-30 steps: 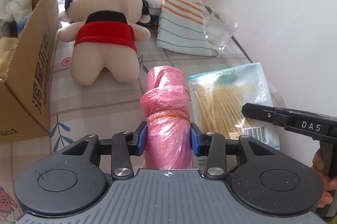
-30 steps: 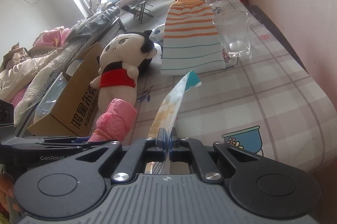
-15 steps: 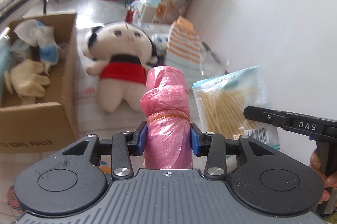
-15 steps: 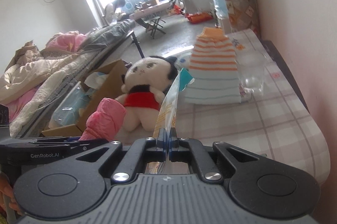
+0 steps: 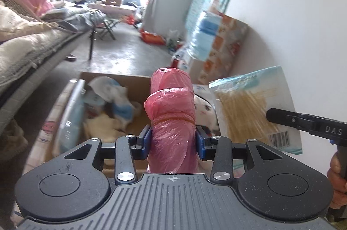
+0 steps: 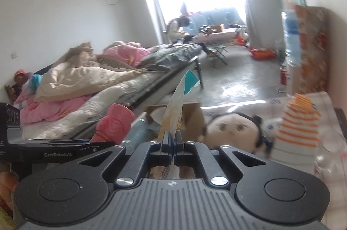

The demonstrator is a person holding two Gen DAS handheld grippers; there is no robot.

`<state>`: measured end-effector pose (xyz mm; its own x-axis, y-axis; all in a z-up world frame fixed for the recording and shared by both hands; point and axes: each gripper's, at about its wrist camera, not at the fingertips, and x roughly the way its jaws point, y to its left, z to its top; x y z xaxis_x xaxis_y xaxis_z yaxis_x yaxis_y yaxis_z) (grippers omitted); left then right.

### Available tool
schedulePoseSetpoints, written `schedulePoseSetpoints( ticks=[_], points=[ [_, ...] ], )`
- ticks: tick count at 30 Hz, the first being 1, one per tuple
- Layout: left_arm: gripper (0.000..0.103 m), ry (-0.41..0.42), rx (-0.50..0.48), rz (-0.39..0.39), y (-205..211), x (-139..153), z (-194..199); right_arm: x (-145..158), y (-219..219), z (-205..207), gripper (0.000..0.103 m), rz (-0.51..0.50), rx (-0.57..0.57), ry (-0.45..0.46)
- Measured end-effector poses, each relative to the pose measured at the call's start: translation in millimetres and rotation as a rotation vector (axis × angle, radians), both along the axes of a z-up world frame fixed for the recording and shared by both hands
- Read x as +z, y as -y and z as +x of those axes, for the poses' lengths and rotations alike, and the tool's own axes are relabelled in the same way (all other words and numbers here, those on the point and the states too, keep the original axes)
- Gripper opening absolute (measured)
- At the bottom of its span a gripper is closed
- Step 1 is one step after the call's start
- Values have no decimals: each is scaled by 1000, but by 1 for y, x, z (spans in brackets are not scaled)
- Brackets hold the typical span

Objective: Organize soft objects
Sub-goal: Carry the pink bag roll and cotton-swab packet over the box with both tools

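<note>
Pink plastic-wrapped roll [image 5: 171, 113] clamped between left gripper [image 5: 172, 141] pads, held above open cardboard box [image 5: 121, 82]. Right gripper [image 6: 172, 142] pinched tight on flat packet [image 5: 253, 108] edge, beside roll. Plush doll [image 6: 234, 130] behind box.

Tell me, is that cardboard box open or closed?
Open. The left-wrist view looks straight into the cardboard box, with no flap over it: white and blue soft things lie loose inside, beyond the pink roll that the left gripper holds.

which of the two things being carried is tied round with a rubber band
The pink plastic roll in the left gripper, cinched by an orange band. The flat packet pinched in the right gripper has none.
</note>
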<state>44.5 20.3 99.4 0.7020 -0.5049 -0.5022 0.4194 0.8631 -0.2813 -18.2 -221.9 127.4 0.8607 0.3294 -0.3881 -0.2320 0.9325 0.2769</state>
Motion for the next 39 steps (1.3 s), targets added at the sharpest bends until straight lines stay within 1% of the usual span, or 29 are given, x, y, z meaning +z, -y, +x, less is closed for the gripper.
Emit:
schedulePoseSetpoints(
  ticks=[4,8,13,18,21,27,31,36,39],
  points=[
    [39,2,51,12,-16,3,21,9,-25,38,2,7,67,4],
    [39,-33,84,40,-27,-6,50,4,-45,85,2,22,106,-54],
    [39,-134,93,76,-38,-34,84,-23,-65,143,2,-21,117,-182],
    [39,-216,82,119,-36,-62,109,-57,-81,184,2,-93,100,-302],
    [39,-277,74,139,-35,-77,120,-71,-92,198,2,-144,89,-343],
    [39,-366,67,191,-33,-95,134,-82,-106,215,2,-226,71,-374],
    [39,-421,67,223,-32,-103,140,-86,-108,221,2,-244,66,-399],
    [40,-453,91,261,-29,-111,146,-91,-109,225,2,-256,64,-421],
    [40,-469,106,270,-27,-114,149,-95,-108,229,2,-255,56,-437]
  ],
)
